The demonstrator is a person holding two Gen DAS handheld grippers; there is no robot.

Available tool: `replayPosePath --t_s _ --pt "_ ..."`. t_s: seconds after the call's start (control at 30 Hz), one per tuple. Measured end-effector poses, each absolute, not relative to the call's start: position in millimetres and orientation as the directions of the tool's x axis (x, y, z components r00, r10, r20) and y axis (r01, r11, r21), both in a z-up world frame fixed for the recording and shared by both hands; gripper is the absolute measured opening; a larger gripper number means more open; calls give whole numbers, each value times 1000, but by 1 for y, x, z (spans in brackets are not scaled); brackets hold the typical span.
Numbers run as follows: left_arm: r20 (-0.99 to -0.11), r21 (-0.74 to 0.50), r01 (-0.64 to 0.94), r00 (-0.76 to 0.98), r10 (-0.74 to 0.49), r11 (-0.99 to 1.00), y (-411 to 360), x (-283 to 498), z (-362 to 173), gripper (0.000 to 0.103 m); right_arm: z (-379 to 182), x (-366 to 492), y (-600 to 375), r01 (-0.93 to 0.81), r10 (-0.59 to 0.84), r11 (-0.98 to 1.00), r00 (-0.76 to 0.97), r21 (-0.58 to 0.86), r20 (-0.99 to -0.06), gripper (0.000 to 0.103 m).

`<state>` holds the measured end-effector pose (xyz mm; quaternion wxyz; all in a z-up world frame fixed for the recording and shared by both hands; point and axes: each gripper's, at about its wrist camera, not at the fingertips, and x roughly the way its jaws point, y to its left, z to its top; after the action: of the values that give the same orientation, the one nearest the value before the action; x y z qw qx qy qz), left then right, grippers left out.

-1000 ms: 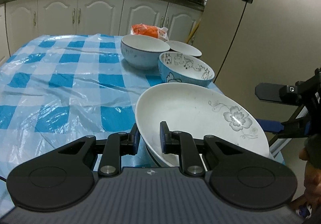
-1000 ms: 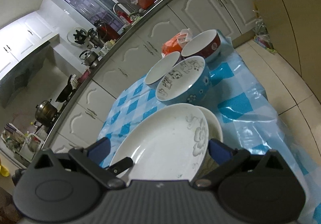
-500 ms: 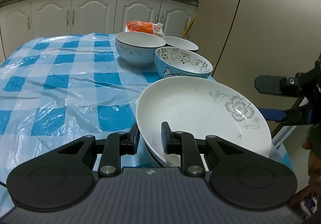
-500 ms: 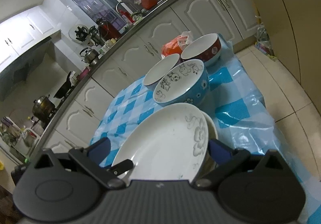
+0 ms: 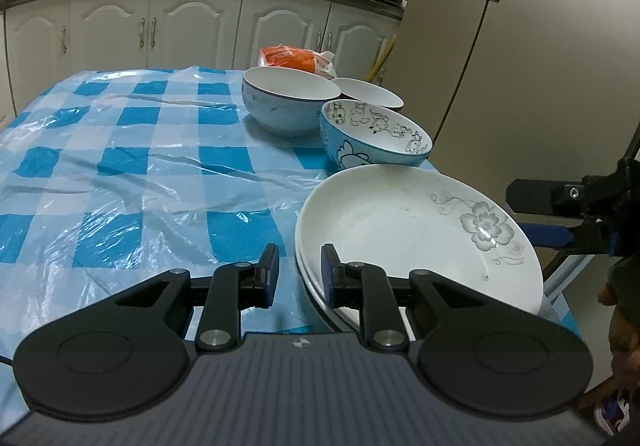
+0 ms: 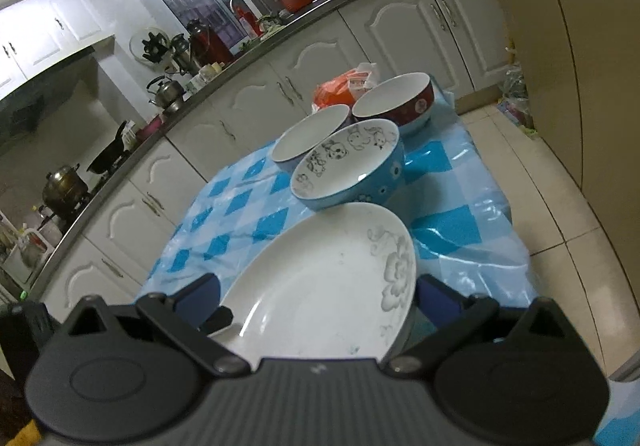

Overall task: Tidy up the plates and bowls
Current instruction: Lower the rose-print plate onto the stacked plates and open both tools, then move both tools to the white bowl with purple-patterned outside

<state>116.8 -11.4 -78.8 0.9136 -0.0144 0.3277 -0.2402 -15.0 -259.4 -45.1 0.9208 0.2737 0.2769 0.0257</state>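
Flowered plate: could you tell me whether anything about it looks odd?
Yes: the flowered plate carries faint dark specks across its white face, so it may be unwashed. Nothing looks broken.

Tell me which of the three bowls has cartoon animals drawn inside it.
The blue bowl, nearest the plate. The red bowl and the pale bowl behind it are plain white inside.
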Motion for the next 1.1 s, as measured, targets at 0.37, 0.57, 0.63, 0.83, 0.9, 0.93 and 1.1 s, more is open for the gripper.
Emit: replayPosePath --t_s 0.37,0.57,0.63,0.83,0.9,0.93,1.1 --pt "-580 -219 399 680 -448 890 9 118 -73 48 -44 -21 -274 169 157 809 862 564 -482 102" --pt "-569 -247 348 703 -426 905 24 130 -67 65 -33 -17 -285 179 140 774 887 607 -440 102" --pt "-566 -262 330 709 -421 907 30 135 -64 73 -29 -13 -285 185 126 776 891 602 -436 102" --pt "-555 -276 295 728 -402 915 40 153 -57 101 -17 8 -287 177 118 778 901 603 -417 102" --pt "-565 -274 283 726 -392 919 41 162 -56 103 -13 16 -287 164 127 777 905 608 -407 102" --pt "-571 -271 275 726 -384 923 41 166 -56 103 -12 21 -288 155 137 775 905 612 -402 102" --pt "-576 -249 266 732 -363 931 40 185 -54 103 -5 50 -290 131 171 759 905 638 -389 99"
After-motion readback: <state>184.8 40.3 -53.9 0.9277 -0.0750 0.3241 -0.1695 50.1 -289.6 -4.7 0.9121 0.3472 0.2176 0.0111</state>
